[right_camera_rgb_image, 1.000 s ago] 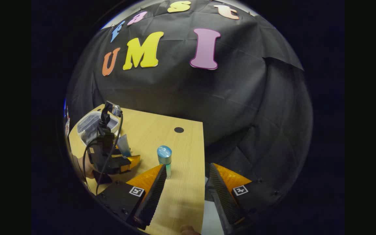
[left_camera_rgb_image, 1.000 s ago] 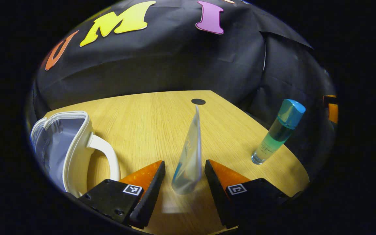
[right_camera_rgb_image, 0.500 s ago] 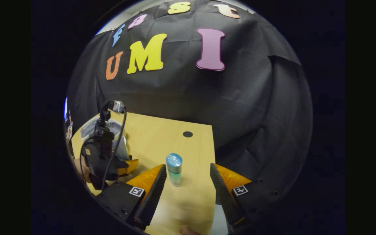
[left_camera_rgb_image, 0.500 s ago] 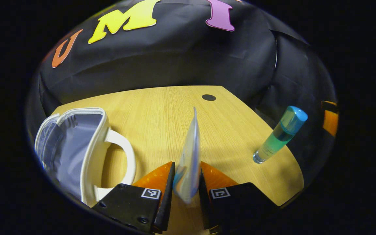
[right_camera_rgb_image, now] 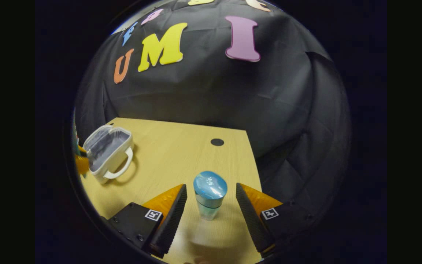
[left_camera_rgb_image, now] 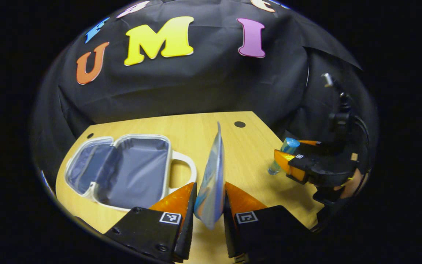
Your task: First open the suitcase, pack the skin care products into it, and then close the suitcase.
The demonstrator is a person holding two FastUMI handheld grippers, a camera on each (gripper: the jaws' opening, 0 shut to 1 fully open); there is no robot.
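Wall: black cloth (right_camera_rgb_image: 214,91) hangs creased behind and to the right of the counter.
Counter: pale wood-grain counter (left_camera_rgb_image: 196,132) (right_camera_rgb_image: 174,146), its far edge close against the cloth.
Hole: a small dark round hole (left_camera_rgb_image: 239,124) (right_camera_rgb_image: 217,142) near the far right corner.
Light: dim, with soft shadows on the wood.

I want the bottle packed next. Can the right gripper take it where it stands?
Probably yes. The bottle stands upright on the table between the open fingers of the right gripper, neither finger touching it, and nothing lies between.
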